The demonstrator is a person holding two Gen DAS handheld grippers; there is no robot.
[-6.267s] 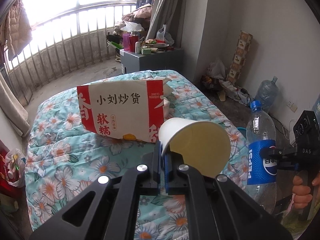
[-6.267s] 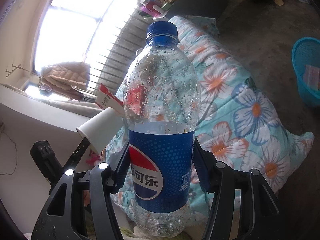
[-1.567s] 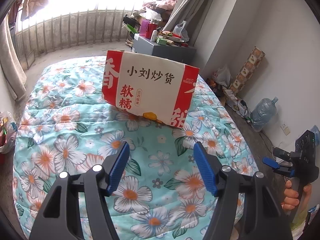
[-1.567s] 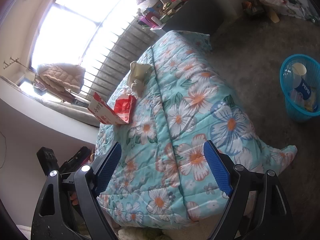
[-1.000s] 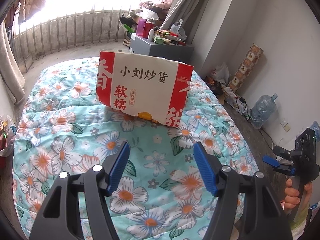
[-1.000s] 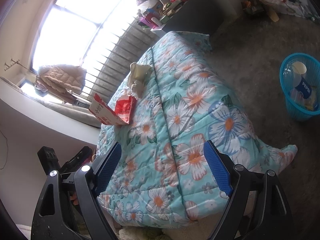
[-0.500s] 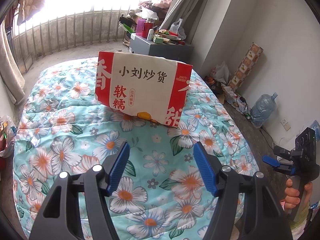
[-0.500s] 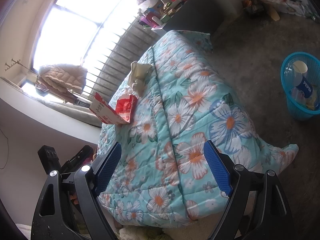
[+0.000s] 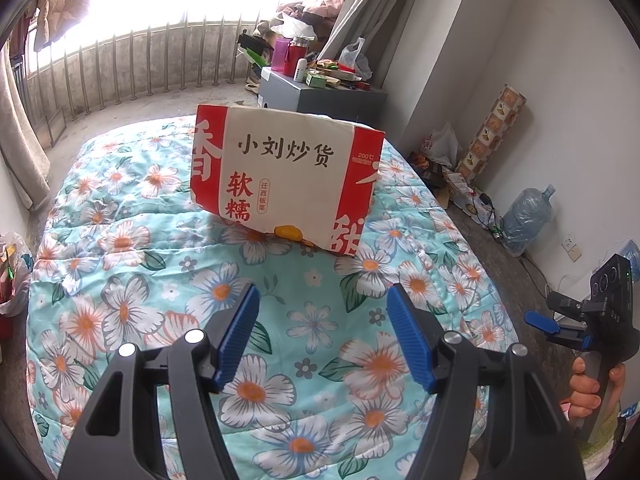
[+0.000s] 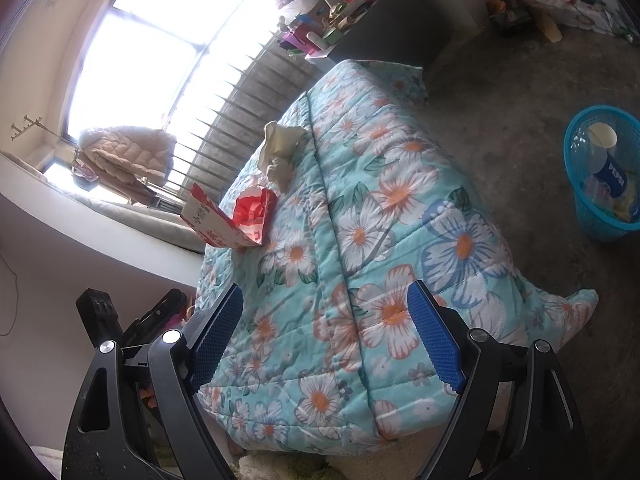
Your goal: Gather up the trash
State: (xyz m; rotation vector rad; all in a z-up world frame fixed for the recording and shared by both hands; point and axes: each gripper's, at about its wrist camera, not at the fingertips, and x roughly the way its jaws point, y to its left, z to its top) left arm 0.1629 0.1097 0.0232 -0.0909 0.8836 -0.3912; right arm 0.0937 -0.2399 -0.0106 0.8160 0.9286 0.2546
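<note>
A red and white paper snack bag (image 9: 286, 180) stands on the floral quilt (image 9: 160, 280), straight ahead of my left gripper (image 9: 322, 334), which is open and empty above the quilt. The bag also shows in the right wrist view (image 10: 230, 220), lying open at the far side. My right gripper (image 10: 326, 338) is open and empty above the bed's near corner. A blue mesh basket (image 10: 588, 216) on the floor at right holds the Pepsi bottle (image 10: 608, 170) and the paper cup (image 10: 602, 136). A crumpled pale wrapper (image 10: 280, 148) lies on the quilt beyond the bag.
The right gripper body (image 9: 588, 316) and the hand holding it show at the right edge of the left wrist view. A grey cabinet (image 9: 320, 96) with clutter stands behind the bed. A big water jug (image 9: 528, 216) and boxes line the right wall. A bag (image 9: 12, 276) hangs at left.
Since 6.3 s ago both grippers have let go: the cup and the Pepsi bottle now lie in the blue basket. Over the last second, nearly nothing moved.
</note>
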